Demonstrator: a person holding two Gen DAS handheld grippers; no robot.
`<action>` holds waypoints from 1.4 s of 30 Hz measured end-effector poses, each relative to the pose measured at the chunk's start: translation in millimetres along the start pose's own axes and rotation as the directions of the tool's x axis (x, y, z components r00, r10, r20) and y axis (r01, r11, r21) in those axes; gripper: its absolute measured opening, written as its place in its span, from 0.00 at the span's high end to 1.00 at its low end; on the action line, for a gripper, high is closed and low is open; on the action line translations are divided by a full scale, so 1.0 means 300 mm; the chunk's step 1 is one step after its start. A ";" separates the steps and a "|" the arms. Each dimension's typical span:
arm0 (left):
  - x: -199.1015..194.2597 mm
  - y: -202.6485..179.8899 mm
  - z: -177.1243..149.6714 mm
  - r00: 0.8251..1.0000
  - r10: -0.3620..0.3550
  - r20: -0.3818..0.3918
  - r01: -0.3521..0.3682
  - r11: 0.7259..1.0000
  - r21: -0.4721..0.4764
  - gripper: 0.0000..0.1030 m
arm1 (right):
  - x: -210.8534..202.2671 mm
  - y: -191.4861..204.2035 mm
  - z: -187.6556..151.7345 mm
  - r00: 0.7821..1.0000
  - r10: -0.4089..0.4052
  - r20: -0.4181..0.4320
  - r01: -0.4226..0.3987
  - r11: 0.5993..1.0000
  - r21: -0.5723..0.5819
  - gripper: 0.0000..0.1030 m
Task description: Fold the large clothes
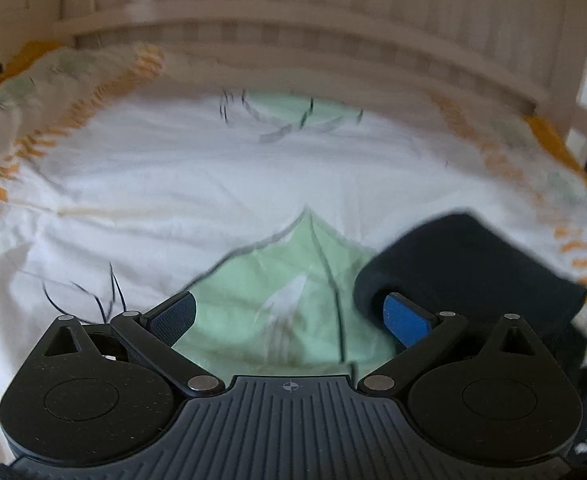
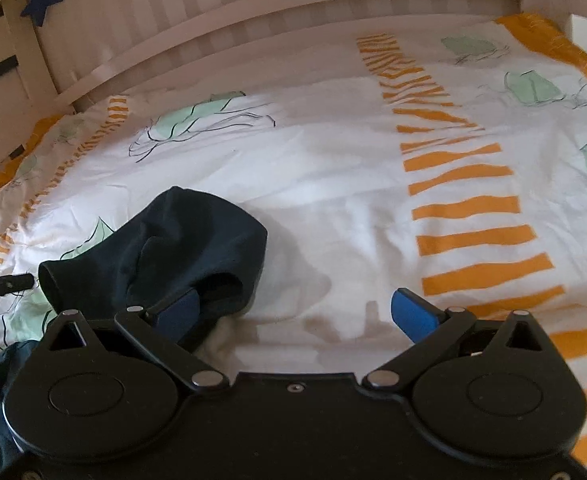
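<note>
Spread-wide right tongs overhang patterned bedsheet beneath slatted headboard.

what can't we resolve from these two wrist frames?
- Dark garment: its full shape is cut off at the lower left edge in the right wrist view, and hidden behind the left gripper body in the left wrist view.
- Right gripper: one finger disappears into a garment fold, so whether it touches the cloth is unclear.
- Bedsheet print and headboard: motion-blurred in the left wrist view.
</note>
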State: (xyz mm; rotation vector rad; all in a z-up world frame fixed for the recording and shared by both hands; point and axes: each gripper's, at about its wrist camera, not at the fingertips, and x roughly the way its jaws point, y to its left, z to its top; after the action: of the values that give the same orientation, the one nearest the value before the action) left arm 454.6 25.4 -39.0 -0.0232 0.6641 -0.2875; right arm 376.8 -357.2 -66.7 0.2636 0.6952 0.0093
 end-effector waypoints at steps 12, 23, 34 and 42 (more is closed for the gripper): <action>0.184 -0.161 -0.025 1.000 0.001 -0.015 -0.001 1.000 -0.024 0.01 | 0.149 0.145 0.025 0.999 0.047 0.008 -0.046 0.997 -0.059 0.49; 0.280 -0.045 -0.109 0.996 0.017 -0.093 -0.028 0.992 -0.120 0.00 | 0.126 0.153 0.071 0.997 0.050 0.063 -0.042 0.991 -0.128 0.33; 0.240 -0.048 -0.099 0.995 -0.059 -0.077 0.049 0.992 -0.117 0.01 | 0.411 0.347 0.254 0.993 0.118 -0.018 -0.118 0.943 -0.311 0.23; 0.084 -0.149 -0.074 0.965 -0.262 -0.007 0.261 0.963 -0.068 0.01 | 0.521 0.327 0.212 0.984 0.114 -0.136 -0.148 0.950 -0.274 0.52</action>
State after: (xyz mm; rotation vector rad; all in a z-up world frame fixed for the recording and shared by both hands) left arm 448.5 -22.9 -66.6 -0.1738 0.6865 -0.5210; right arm 545.2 -262.5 -94.9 0.0329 0.7836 0.2518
